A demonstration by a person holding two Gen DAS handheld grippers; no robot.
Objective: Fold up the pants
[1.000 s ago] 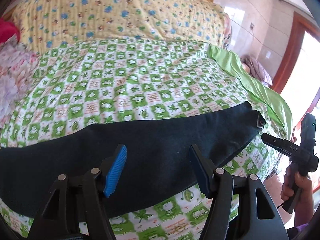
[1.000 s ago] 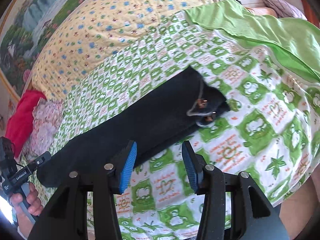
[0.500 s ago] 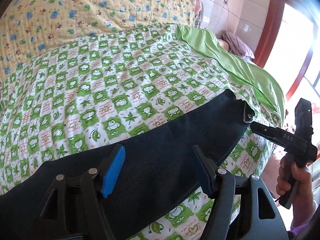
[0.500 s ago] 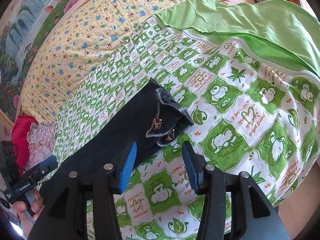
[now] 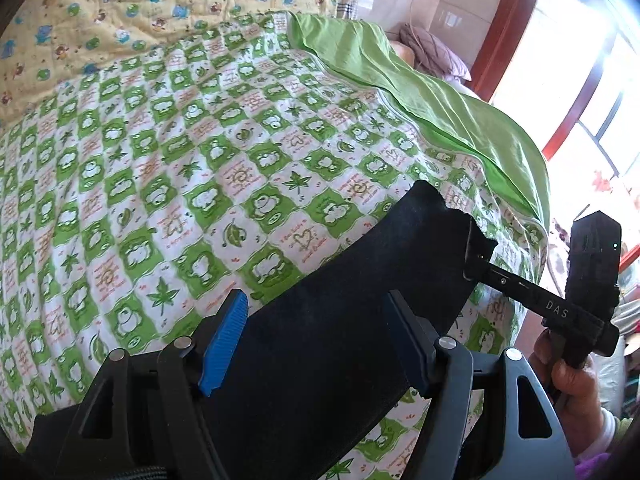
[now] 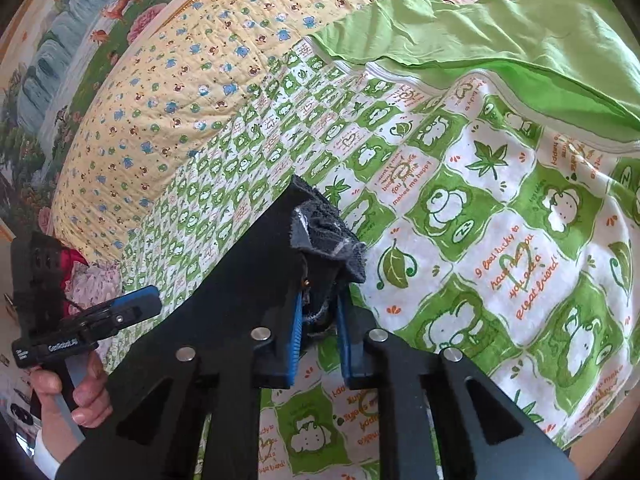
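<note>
Right gripper (image 6: pixel 318 320) jaws closing on pants (image 6: pixel 256 264) waistband.

The pants (image 6: pixel 256 264) are matt dark cloth, frayed and fuzzy at the waistband. Beneath them, the bedspread (image 5: pixel 200 152) is soft printed cotton; beside it, a smooth green sheet (image 6: pixel 500 40). Ribbed blue pads (image 5: pixel 224 340) line matt black plastic grippers with metal pins.

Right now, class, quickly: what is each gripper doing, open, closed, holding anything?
Left gripper: open above the dark pants, gripping nothing.
Right gripper: jaws closing on the frayed end of the pants, cloth pinched between its fingers.
</note>
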